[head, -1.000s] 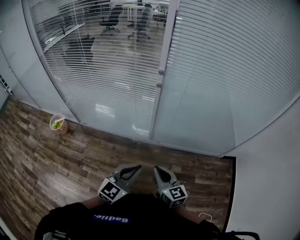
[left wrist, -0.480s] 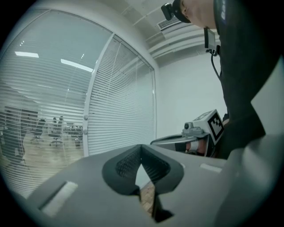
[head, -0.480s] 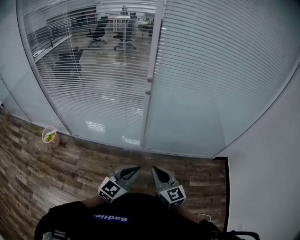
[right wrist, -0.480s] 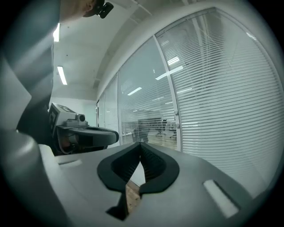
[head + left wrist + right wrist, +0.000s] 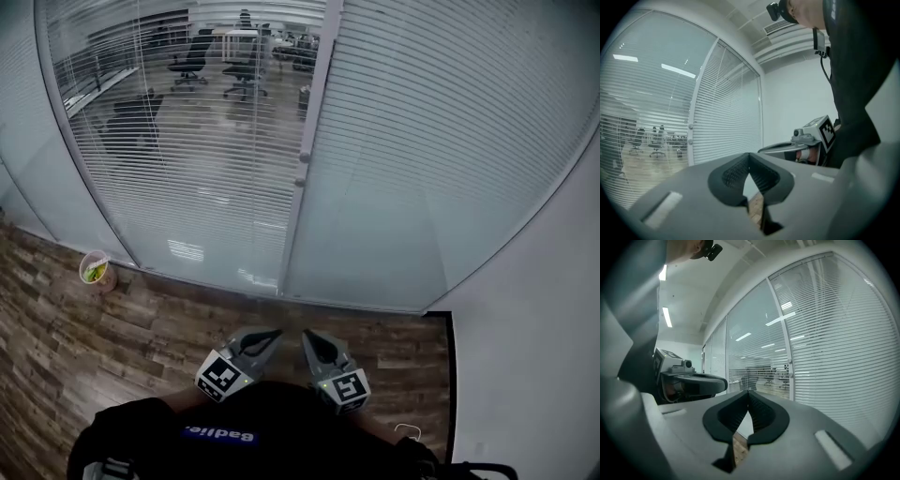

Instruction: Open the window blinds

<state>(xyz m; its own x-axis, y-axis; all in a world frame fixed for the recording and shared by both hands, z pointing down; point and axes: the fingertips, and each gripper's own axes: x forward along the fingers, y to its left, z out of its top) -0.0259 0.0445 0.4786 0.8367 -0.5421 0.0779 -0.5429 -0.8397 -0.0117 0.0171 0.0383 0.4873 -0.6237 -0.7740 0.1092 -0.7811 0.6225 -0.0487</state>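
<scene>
The window wall carries slatted blinds. The left blind (image 5: 206, 159) is partly turned, so office chairs show through it. Closed, the right blind (image 5: 450, 141) hides what lies behind. Between them stands a white frame post (image 5: 302, 216) with two small knobs (image 5: 302, 156). My left gripper (image 5: 273, 334) and right gripper (image 5: 307, 336) hang low in front of my body, side by side and well short of the glass. Both are shut with nothing between the jaws. In its own view, the left gripper (image 5: 749, 156) points at the closed blind (image 5: 729, 117). The right gripper (image 5: 748, 393) faces the post (image 5: 787, 366).
A paper cup (image 5: 96, 270) with green contents stands on the wood floor (image 5: 112, 328) by the glass at the left. A white wall (image 5: 534, 356) closes the right side. Each gripper shows in the other's view, the right gripper (image 5: 808, 140) and the left gripper (image 5: 689, 378).
The head view has shifted, so the cup and post sit further left and lower in the picture. Both grippers remain shut in front of my body.
</scene>
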